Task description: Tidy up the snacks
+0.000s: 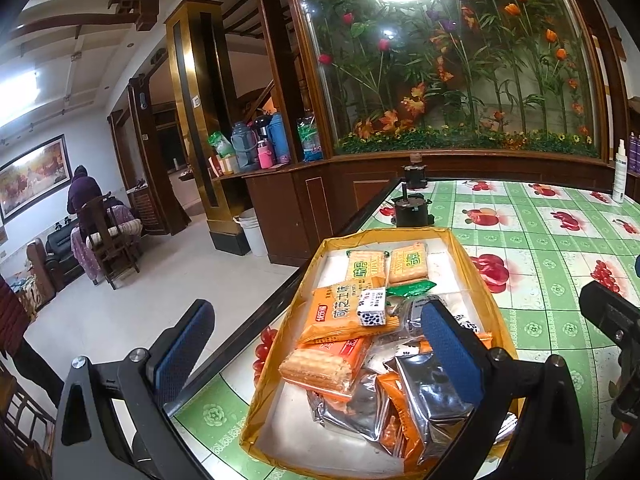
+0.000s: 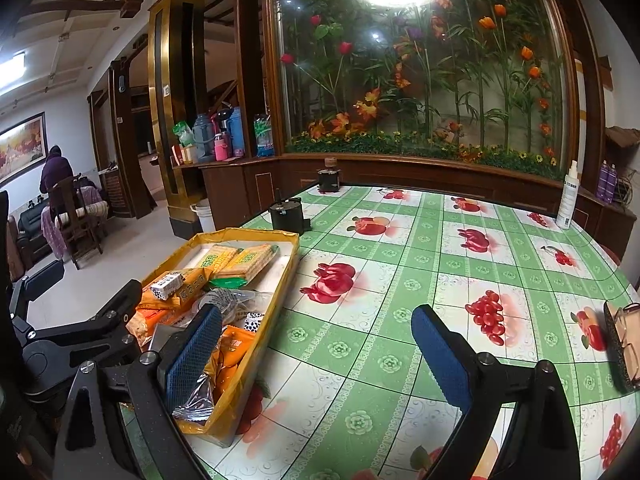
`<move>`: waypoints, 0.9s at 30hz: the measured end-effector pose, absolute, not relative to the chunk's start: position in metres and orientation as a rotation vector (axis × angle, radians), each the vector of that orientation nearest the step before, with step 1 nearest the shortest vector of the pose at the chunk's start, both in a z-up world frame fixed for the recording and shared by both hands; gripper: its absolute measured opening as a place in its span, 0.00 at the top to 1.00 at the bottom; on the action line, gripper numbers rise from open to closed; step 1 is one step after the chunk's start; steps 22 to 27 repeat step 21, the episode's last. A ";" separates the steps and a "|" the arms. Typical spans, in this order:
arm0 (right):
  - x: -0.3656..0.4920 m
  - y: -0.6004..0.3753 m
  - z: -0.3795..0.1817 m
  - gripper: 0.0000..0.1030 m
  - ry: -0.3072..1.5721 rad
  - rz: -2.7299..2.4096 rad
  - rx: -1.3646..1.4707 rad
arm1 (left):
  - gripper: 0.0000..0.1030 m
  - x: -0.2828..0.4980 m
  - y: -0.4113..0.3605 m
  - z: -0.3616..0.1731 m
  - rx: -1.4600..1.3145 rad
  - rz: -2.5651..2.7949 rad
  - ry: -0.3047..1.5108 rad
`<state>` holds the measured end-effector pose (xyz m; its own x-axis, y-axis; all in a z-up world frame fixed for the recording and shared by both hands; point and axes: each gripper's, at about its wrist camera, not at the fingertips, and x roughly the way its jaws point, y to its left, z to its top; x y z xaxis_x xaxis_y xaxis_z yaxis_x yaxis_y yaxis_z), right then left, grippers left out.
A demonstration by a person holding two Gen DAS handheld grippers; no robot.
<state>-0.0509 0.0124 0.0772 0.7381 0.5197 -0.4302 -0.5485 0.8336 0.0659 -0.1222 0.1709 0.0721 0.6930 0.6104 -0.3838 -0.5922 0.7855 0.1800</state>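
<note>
A shallow yellow-rimmed box (image 1: pixel 476 276) (image 2: pixel 280 280) sits at the table's left edge, filled with several snack packets: orange cracker packs (image 1: pixel 340 312), yellow biscuit packs (image 1: pixel 408 262) (image 2: pixel 248 260), silver foil bags (image 1: pixel 432 392) and a small white patterned box (image 1: pixel 372 306) (image 2: pixel 166 285). My left gripper (image 1: pixel 316 344) hovers open over the box's near half, nothing between its blue pads. My right gripper (image 2: pixel 316 346) is open above the tablecloth just right of the box, its left pad over the box's near corner.
The table (image 2: pixel 400 280) has a green fruit-print cloth. Two black cylindrical devices (image 2: pixel 286 214) (image 2: pixel 329 179) stand beyond the box, a white spray bottle (image 2: pixel 568 200) at far right, glasses on a case (image 2: pixel 624 344) at right. A person (image 1: pixel 82 188) sits far left.
</note>
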 end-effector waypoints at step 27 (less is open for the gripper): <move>-0.049 0.010 0.076 0.05 0.455 0.584 -0.063 | 0.00 -0.132 0.184 0.077 0.035 0.681 0.456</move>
